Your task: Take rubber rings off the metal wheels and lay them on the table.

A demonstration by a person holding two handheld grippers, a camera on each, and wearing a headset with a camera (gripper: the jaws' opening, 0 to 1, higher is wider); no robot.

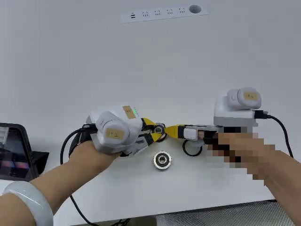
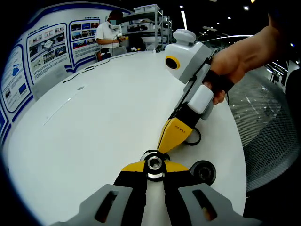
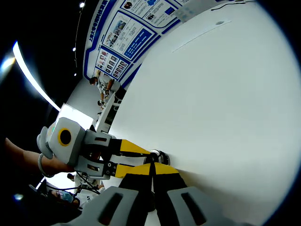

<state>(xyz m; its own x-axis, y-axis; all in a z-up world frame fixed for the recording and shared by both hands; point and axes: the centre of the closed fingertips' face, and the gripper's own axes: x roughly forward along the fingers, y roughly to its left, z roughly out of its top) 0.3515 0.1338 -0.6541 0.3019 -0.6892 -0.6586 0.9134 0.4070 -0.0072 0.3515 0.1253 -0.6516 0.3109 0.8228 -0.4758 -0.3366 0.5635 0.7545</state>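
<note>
I have the left gripper (image 1: 156,130) pinched onto a small metal wheel (image 1: 160,128), holding it just above the table (image 1: 141,61) near the middle of the work. In the left gripper view its yellow tips sit on either side of the hub. The right gripper (image 1: 175,131) comes in from the right, nose to nose with the left one. Its jaws are pressed together, with the tip touching the wheel's right rim, where the black rubber ring (image 2: 146,156) sits. I cannot tell whether a fold of that ring is actually nipped between them. What matters is the line. The two grippers lie along one left-right axis with the wheel between them, and I judge its axle to be roughly upright, since the hub face shows round from above. Stripping the ring off should therefore mean drawing the right gripper to the right and a little upward, while the left holds firm. A second wheel (image 1: 162,160) lies flat on the table just on the near side of the held one, with its dark ring on. A loose ring (image 1: 191,149) lies on the table under the right gripper, so the right is the nearer one for laying down the next ring beside it.
</note>
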